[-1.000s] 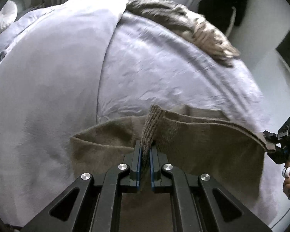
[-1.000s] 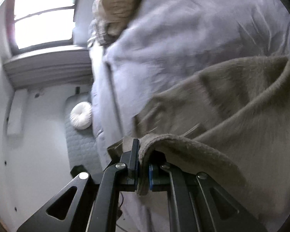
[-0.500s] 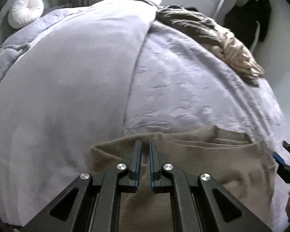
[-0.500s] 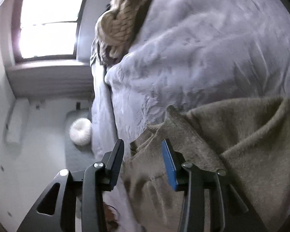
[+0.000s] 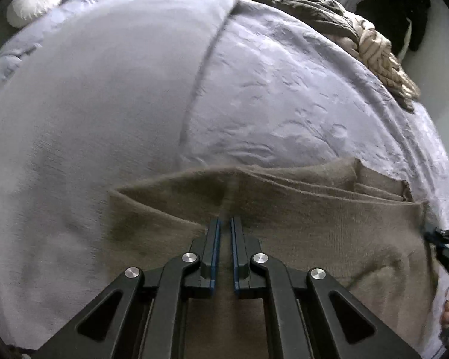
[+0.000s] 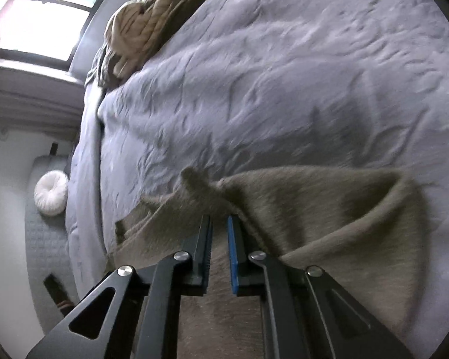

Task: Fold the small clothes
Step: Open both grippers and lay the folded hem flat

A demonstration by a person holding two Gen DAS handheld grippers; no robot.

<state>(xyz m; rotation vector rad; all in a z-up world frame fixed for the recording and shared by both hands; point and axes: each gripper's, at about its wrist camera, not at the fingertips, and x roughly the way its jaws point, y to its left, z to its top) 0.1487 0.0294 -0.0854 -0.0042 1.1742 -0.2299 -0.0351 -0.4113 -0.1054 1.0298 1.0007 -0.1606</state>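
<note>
The left gripper [image 5: 225, 221] is keeping its fingers nearly pressed together over the taupe knit garment [image 5: 314, 233], pinching nothing. The right gripper [image 6: 219, 220] is showing the same narrow gap above the garment, also empty. The garment is lying folded on the grey bedspread [image 5: 104, 104]. Beyond the garment, a brown blanket [image 6: 140, 33] is resting near the window [image 6: 36, 21].

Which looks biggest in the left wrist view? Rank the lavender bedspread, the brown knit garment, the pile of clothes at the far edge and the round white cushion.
1. Lavender bedspread
2. Brown knit garment, though nearness to the camera enlarges it
3. Pile of clothes
4. Round white cushion, far off, so its true size is unsure
</note>
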